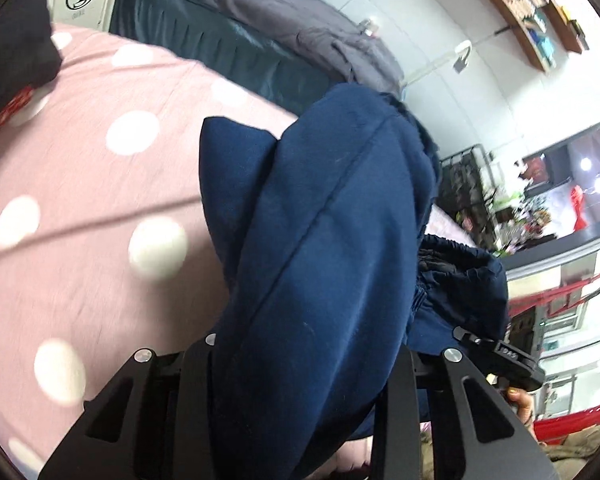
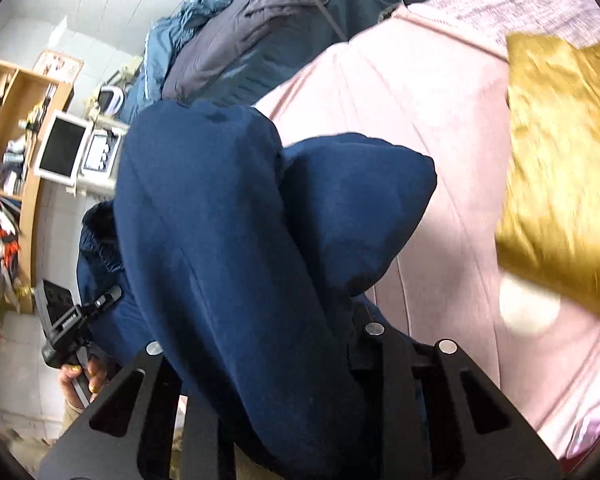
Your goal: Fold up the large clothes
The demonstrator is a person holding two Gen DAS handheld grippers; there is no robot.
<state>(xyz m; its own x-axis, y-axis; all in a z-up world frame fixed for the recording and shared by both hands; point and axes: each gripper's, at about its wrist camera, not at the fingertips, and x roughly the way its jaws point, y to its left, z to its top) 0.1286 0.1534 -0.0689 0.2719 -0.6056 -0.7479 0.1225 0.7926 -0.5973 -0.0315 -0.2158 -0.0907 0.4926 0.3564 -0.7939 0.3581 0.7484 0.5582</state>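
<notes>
With both the left gripper (image 1: 300, 380) and right gripper (image 2: 284, 380) apparently pinching the navy garment (image 1: 332, 216) above the pink spotted bed (image 1: 100, 184), keep both grips level and lower it evenly.

Big garment (image 1: 324, 248) filling the middle of both views is solid navy blue, gripper frames at the bottom are black. Sheet (image 1: 80, 184) on the left is pink with white polka dots. Upper right of the right wrist view has a shiny mustard-gold cloth (image 2: 560, 168).
</notes>
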